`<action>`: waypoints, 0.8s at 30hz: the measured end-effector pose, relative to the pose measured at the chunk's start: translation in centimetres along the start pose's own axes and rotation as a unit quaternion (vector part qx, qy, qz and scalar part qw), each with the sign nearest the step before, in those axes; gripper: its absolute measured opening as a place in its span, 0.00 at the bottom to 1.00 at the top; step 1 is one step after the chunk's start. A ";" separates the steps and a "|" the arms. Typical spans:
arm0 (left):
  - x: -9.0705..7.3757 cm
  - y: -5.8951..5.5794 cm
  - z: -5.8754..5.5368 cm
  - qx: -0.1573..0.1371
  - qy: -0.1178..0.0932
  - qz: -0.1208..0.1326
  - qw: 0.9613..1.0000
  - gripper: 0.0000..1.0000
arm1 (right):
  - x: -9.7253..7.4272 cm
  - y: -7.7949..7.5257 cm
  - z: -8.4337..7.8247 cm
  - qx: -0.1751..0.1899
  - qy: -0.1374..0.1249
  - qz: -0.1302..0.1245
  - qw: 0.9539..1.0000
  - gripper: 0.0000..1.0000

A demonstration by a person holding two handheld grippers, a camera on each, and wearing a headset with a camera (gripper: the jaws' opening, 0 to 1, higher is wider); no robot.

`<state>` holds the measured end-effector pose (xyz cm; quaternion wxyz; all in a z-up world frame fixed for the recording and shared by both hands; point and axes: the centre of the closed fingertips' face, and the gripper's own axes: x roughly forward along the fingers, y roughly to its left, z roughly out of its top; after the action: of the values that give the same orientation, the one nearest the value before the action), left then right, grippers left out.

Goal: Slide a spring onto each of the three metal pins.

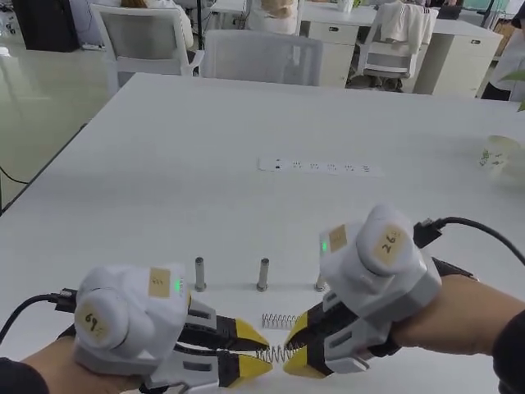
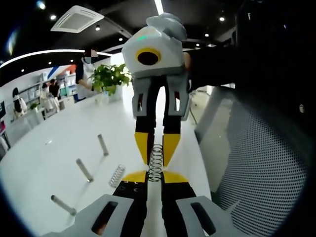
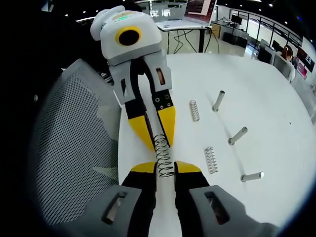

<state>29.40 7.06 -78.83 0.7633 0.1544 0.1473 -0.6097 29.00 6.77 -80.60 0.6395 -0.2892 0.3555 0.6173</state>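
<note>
Metal spring (image 1: 277, 355): left gripper (image 2: 154, 177) pinches 1 end, right gripper (image 3: 165, 169) pinches other

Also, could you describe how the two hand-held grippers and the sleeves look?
The left hand-held gripper and the right hand-held gripper share rounded white-grey housings, black jaws with yellow tips, green lights and black cables. Stickers read 69 on the left, 26 on the right. Dark sleeves.

Left tool (image 1: 267, 355) and right tool (image 1: 287, 350) are pale grey with yellow-tipped black jaws; spring (image 1: 276, 355) and pins (image 1: 263, 274) are silver.
</note>
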 end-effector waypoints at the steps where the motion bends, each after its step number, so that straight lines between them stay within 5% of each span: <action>1: 0.0 0.0 0.1 0.000 -0.001 0.000 1.000 0.01 | 0.0 0.0 -0.1 0.002 0.000 0.001 1.000 0.10; 24: 0.0 0.0 -0.1 -0.004 0.000 -0.001 1.000 0.02 | -0.9 0.5 1.5 0.002 -0.010 0.001 1.000 0.08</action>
<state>29.36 7.11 -78.91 0.7631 0.1510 0.1499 -0.6102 28.69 7.50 -78.99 0.6431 -0.2816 0.3502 0.6201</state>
